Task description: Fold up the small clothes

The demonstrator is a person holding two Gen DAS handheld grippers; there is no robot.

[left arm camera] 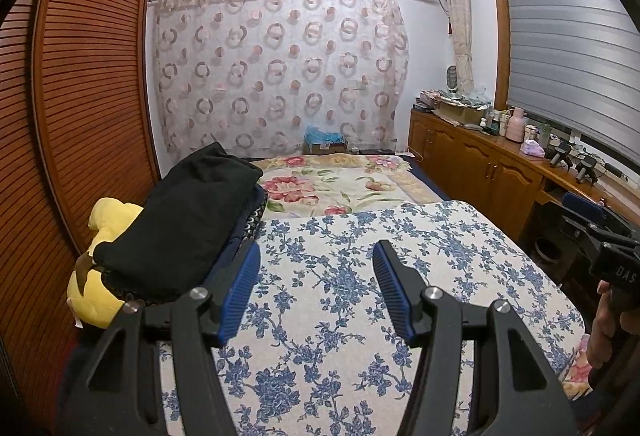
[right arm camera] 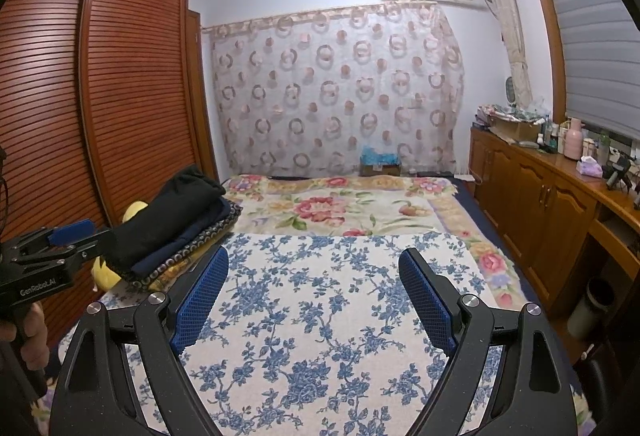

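You are holding both grippers above the blue-flowered cloth (left arm camera: 400, 276) spread on the bed. Your left gripper (left arm camera: 316, 276) is hanging with its jaws wide apart and nothing between them; your right gripper (right arm camera: 312, 288) is doing the same.

The clothes are sitting as a stack (right arm camera: 176, 232) at the left edge of the bed, beside the wardrobe (right arm camera: 120, 96): a black garment (left arm camera: 192, 212) on top, a dark blue one (right arm camera: 188, 248) under it, and a patterned piece (right arm camera: 192, 256) at the bottom, all resting against a yellow plush toy (left arm camera: 108, 220). They are already lying flat and squared, and no loose garment is showing on the flowered cloth. This would suit either a pile finished and set aside or one waiting to be worked, and the pictures are not settling which.

The black garment is looking thick, soft and limp, so it is likely to sag and slide on the layers below. If you are taking hold of it, pinching through a folded edge or corner would probably be safer than the smooth middle.
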